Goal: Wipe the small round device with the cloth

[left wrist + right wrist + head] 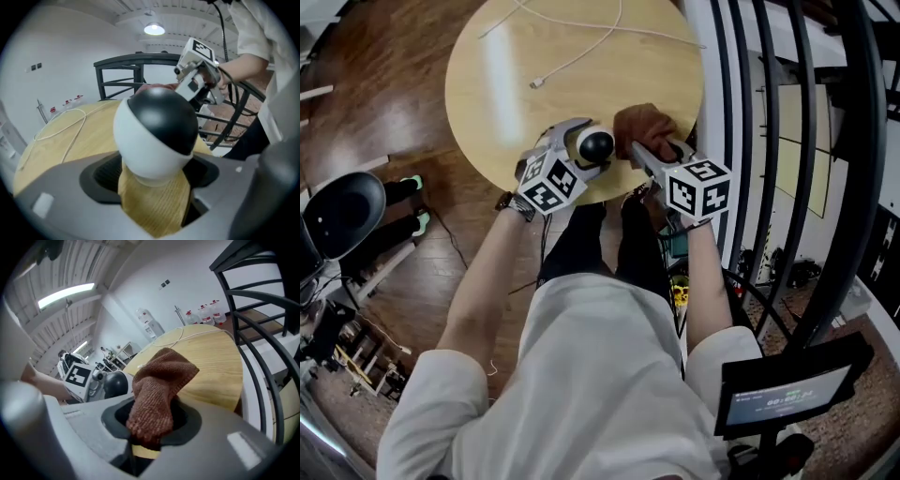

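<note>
Your round wooden table [502,103] fills the top centre, a white cable [539,82] trailing across it. A black railing [745,141] runs down the right edge, a black chair [345,211] sits at left, and a small screen [787,398] at lower right.

This is looking like a lab or workshop set up in an industrial hall, not a home: a white ribbed ceiling [84,263] is arching overhead with a tube light [65,294] glowing on it, a black metal railing [117,63] is fencing in the round wooden table [516,94], a water dispenser [150,324] and spare water bottles [204,312] are standing by the far wall, benches crowded with gear [115,352] are filling the background, and a small screen [783,398] is glowing near the railing
</note>
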Motion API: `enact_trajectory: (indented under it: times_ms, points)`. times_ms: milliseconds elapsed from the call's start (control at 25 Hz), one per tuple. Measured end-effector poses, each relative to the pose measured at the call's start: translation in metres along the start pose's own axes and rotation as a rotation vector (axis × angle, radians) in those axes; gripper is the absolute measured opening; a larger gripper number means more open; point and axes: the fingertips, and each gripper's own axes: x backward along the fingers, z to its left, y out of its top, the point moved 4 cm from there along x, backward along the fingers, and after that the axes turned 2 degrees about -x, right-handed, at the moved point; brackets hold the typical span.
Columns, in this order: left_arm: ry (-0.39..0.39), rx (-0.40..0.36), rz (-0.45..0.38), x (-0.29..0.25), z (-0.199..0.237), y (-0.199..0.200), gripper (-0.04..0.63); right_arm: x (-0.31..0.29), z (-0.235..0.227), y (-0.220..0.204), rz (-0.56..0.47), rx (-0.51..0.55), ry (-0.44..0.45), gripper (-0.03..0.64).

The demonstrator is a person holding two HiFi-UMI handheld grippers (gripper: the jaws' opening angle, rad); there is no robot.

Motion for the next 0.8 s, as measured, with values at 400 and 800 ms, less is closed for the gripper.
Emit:
enact_trajectory:
  times_ms: [400, 800]
  points:
    - [0.201, 0.229, -0.036, -0.009, 0.000, 0.004, 0.373, 0.073, 0.024, 0.002, -0.217, -0.110, 0.059, 0.104]
    - [0.424, 0.419, -0.021, -0.009, 0.004, 0.008, 0.379, 0.022, 0.047, 0.052, -0.114, -0.079, 0.205, 0.106]
